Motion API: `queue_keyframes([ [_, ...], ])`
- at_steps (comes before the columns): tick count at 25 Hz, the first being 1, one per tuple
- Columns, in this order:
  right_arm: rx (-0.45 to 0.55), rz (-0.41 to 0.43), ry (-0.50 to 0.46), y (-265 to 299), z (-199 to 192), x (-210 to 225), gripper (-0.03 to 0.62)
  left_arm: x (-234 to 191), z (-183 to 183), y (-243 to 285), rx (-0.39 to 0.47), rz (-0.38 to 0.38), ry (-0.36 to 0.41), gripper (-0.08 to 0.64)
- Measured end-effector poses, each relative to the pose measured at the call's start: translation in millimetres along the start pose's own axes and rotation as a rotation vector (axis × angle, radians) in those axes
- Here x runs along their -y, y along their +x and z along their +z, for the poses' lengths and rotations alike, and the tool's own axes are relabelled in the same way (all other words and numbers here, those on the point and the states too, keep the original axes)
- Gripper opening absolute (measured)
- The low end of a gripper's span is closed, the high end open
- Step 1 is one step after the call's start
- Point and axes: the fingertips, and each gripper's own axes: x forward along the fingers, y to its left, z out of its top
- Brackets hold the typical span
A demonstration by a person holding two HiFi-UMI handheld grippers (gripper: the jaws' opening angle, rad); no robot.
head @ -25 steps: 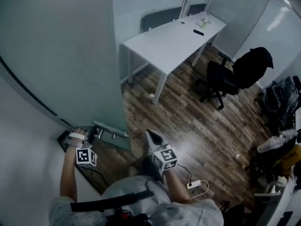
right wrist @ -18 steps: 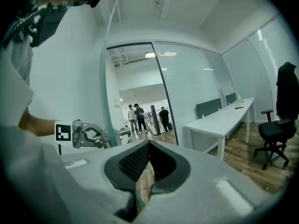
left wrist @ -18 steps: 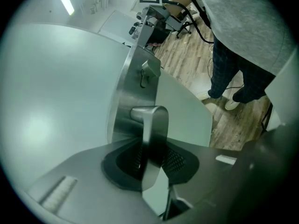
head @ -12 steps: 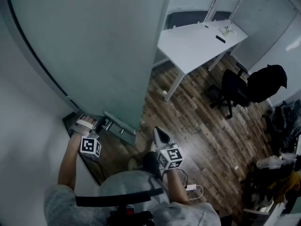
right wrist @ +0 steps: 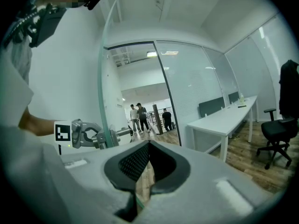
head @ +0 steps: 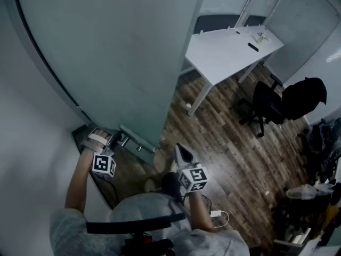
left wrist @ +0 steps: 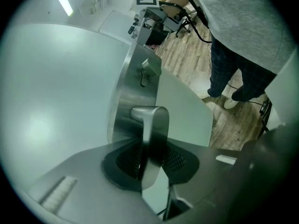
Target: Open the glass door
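Starting at the left, the left gripper [head: 111, 141] is clamped on the lever handle [left wrist: 150, 122] of the glass door [head: 117, 52]. Its jaws are set partway closed, and the ribbed pads are pressed on either side of the metal lever. The lever is taken along its straight part, past the bend, which is probably done so the whole door can be swung from that one grip.

The door itself is seen just in front of the person, at the left of the room. Judging by the right gripper view, it has already been swung clear of its frame, because its free edge [right wrist: 103, 73] stands alone with a corridor showing beyond it. So the opening looks well under way.

Further right, the right gripper [head: 180, 151] is held low near the body, apart from the door. Its jaws are brought together with nothing between them — it seems to be parked there simply because it isn't needed.

Off to the right, a white bench [head: 229, 49] and an office chair [head: 266, 103] are set well apart from the door, so nothing is seen in its way.
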Motion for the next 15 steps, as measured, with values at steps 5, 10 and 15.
queue_keyframes([
  [5, 0.001, 0.000, 0.010, -0.4, 3.2, 2.7, 0.002, -3.5, 1.0, 0.2, -0.010, -0.035, -0.028, 0.106],
  [10, 0.003, 0.001, 0.007, -0.2, 6.9, 3.5, 0.002, -2.3, 0.1, 0.8, -0.020, -0.042, -0.027, 0.150],
  [15, 0.008, -0.003, 0.004, -5.0, 3.7, 2.8, 0.002, 0.9, -0.5, -5.7, -0.020, -0.030, -0.058, 0.200],
])
